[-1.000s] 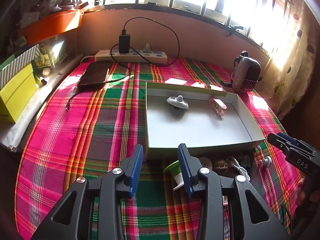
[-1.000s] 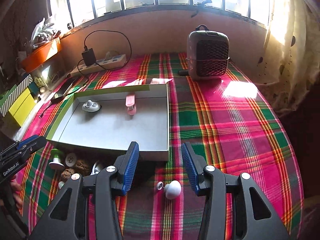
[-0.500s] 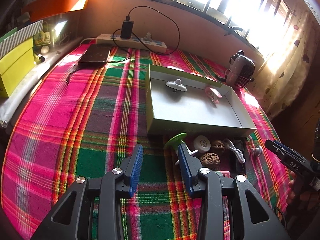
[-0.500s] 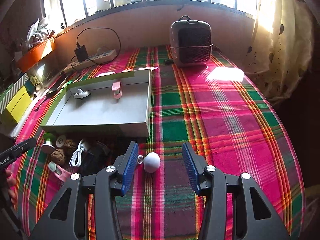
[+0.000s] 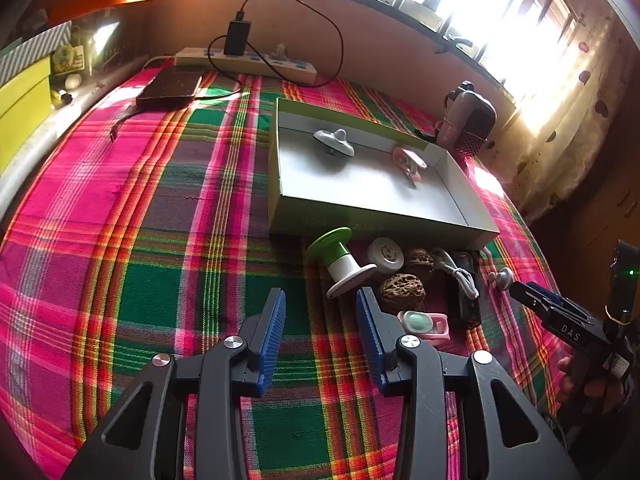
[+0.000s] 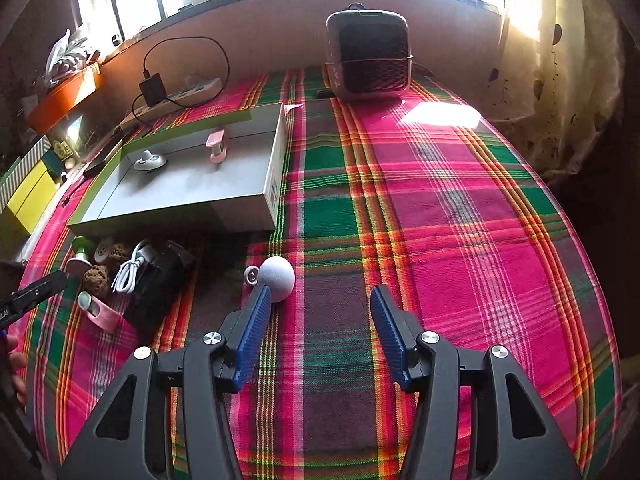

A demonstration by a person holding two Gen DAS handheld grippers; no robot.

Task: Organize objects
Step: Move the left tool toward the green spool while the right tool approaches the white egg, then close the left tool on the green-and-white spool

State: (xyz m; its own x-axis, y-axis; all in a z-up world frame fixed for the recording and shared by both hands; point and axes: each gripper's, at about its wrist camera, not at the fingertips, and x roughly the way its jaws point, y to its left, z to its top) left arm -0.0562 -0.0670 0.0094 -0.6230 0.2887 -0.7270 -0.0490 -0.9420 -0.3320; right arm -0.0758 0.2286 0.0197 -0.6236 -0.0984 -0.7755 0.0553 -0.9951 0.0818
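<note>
Two small items lie in the grey tray (image 5: 452, 168), a cluster of clutter (image 5: 400, 276) waits just near it, and the left tongs (image 5: 320, 312) and right tongs (image 6: 316, 312) gape wide, holding nothing.

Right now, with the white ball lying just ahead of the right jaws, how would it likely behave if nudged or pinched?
The white ball looks round and smooth, so a nudge would probably send it rolling across the plaid cloth. The small ring on its side may stop it or make it veer. Flat pads pinching off-centre might squeeze it out.
</note>
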